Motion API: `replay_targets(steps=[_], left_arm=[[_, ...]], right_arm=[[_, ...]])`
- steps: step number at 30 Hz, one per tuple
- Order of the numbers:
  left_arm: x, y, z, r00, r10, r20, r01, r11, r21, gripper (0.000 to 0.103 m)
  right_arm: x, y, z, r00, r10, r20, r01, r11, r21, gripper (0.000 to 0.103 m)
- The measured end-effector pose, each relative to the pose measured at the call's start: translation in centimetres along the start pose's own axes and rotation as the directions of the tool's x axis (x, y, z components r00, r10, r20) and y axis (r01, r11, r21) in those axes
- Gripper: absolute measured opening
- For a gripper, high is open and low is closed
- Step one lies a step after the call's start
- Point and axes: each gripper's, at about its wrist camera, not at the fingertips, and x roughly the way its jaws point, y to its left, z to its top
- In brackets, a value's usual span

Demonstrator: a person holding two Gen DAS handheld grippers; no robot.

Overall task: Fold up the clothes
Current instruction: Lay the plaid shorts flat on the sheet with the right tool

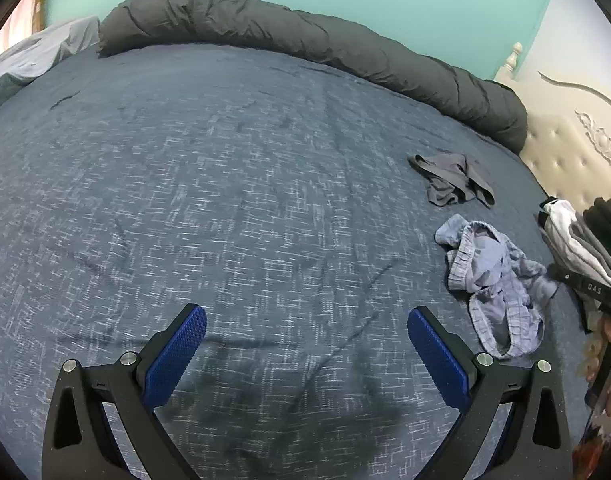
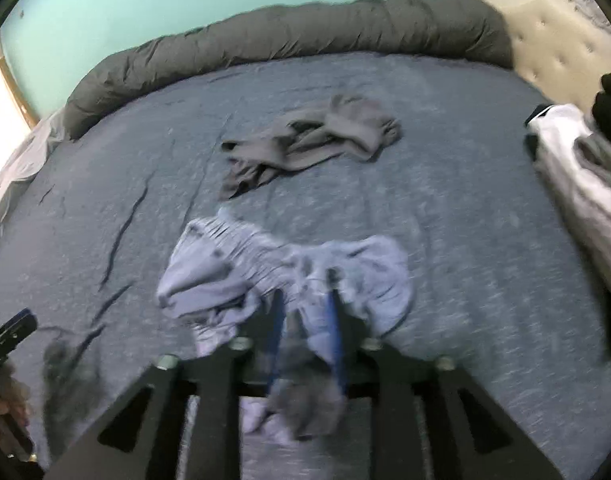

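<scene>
Two loose garments on the bed [image 1: 233, 184]: pale blue underwear [image 1: 493, 284] crumpled near the front edge, grey underwear [image 1: 451, 180] further back, well apart. Beyond them, a stack of clothes [image 1: 577, 240] by the headboard [image 1: 565, 148]. Left claw [image 1: 305, 344] spread wide, holding nothing, hovering over bare bedspread. Right claw [image 2: 305, 300] nearly closed, pinching a fold of the pale blue underwear [image 2: 281, 276], though blur hides the exact contact. Likely light, limp and thin, sagging from any single pinch, neither fragile nor slippery. Best taken at the thicker elastic waistband [image 1: 471, 248], one claw at each side, then pulled taut and laid flat before folding. Risk: bunching, or catching the bedspread underneath.
</scene>
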Motion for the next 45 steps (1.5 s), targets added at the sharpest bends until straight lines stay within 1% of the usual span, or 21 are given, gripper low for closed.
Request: replay_targets(steps=[2, 4, 5, 6, 7, 12, 13, 14, 16, 18, 20, 21, 23, 25, 27, 30, 34, 40, 45], left_arm=[[0.3, -0.4, 0.2, 1.0, -0.007, -0.003, 0.007, 1.0, 0.0, 0.103], [0.6, -0.9, 0.3, 1.0, -0.012, -0.005, 0.012, 1.0, 0.003, 0.103], [0.7, -1.1, 0.3, 1.0, -0.014, -0.006, 0.014, 1.0, 0.005, 0.103], [0.8, -1.3, 0.4, 1.0, -0.016, -0.006, 0.016, 1.0, 0.007, 0.103], [1.0, -1.6, 0.4, 1.0, -0.017, -0.007, 0.017, 1.0, 0.009, 0.103], [1.7, -2.5, 0.4, 1.0, -0.019, -0.017, 0.019, 1.0, 0.023, 0.103], [1.8, -2.7, 0.3, 1.0, -0.019, -0.019, 0.02, 0.999, 0.026, 0.103], [2.0, -2.8, 0.3, 1.0, -0.02, -0.021, 0.02, 0.999, 0.029, 0.103], [2.3, -3.2, 0.3, 0.999, -0.02, -0.025, 0.021, 0.999, 0.034, 0.103], [2.6, -3.6, 0.3, 0.999, -0.021, -0.029, 0.022, 0.999, 0.04, 0.103], [2.9, -4.0, 0.3, 0.999, -0.021, -0.033, 0.023, 0.999, 0.046, 0.103], [3.0, -4.2, 0.2, 0.999, -0.02, -0.035, 0.022, 0.998, 0.052, 0.103], [3.1, -4.5, 0.2, 0.999, -0.02, -0.038, 0.022, 0.998, 0.059, 0.103], [3.4, -4.9, 0.0, 0.999, -0.022, -0.043, 0.025, 0.997, 0.067, 0.103], [3.7, -5.3, -0.1, 0.998, -0.026, -0.05, 0.029, 0.997, 0.074, 0.103], [4.1, -6.0, -0.4, 0.998, -0.037, -0.059, 0.042, 0.996, 0.083, 0.103], [4.5, -7.4, -0.7, 0.996, -0.055, -0.067, 0.063, 0.991, 0.121, 0.103], [5.2, -8.7, -0.7, 0.994, -0.075, -0.082, 0.086, 0.985, 0.147, 0.103], [6.6, -10.4, -0.1, 0.991, -0.091, -0.097, 0.107, 0.978, 0.177, 0.103]], right_arm=[[-0.6, 0.6, -0.2, 0.999, -0.015, 0.045, 0.015, 1.0, -0.007, 0.034], [-1.4, 0.9, -0.3, 0.993, -0.059, 0.104, 0.061, 0.998, -0.015, 0.036], [-1.7, 0.9, -0.3, 0.99, -0.058, 0.126, 0.059, 0.998, -0.001, 0.038], [-1.7, 0.7, -0.3, 0.992, -0.018, 0.126, 0.015, 1.0, 0.02, 0.039], [-1.4, 0.6, -0.3, 0.994, 0.017, 0.11, -0.02, 0.999, 0.027, 0.039], [1.3, 2.1, -1.4, 0.998, 0.066, 0.015, -0.066, 0.998, 0.0, 0.039], [1.6, 2.4, -1.8, 0.997, 0.072, -0.01, -0.072, 0.997, 0.001, 0.041], [2.4, 2.6, -2.2, 0.997, 0.068, -0.043, -0.068, 0.998, -0.004, 0.043], [3.9, 3.2, -3.0, 0.993, 0.056, -0.101, -0.058, 0.998, -0.016, 0.043], [4.5, 3.5, -3.5, 0.994, 0.023, -0.104, -0.027, 0.999, -0.041, 0.043], [4.5, 3.2, -3.9, 0.996, 0.026, -0.088, -0.029, 0.999, -0.043, 0.043], [4.5, 3.0, -4.1, 0.997, 0.017, -0.08, -0.021, 0.999, -0.048, 0.04], [4.3, 2.5, -4.5, 0.998, 0.001, -0.066, -0.005, 0.998, -0.058, 0.015], [4.1, 1.5, -5.0, 0.999, 0.003, -0.046, -0.005, 0.999, -0.043, 0.01], [3.6, 0.2, -5.1, 1.0, 0.015, -0.01, -0.015, 1.0, 0.006, 0.009], [2.1, -2.5, -5.7, 0.997, 0.043, 0.068, -0.051, 0.991, 0.121, 0.009], [0.7, -4.6, -6.4, 0.99, 0.071, 0.119, -0.093, 0.977, 0.192, 0.009], [0.1, -5.1, -6.8, 0.979, 0.13, 0.159, -0.162, 0.965, 0.208, 0.009], [0.2, -5.3, -6.1, 0.967, 0.182, 0.181, -0.218, 0.953, 0.211, 0.009]])
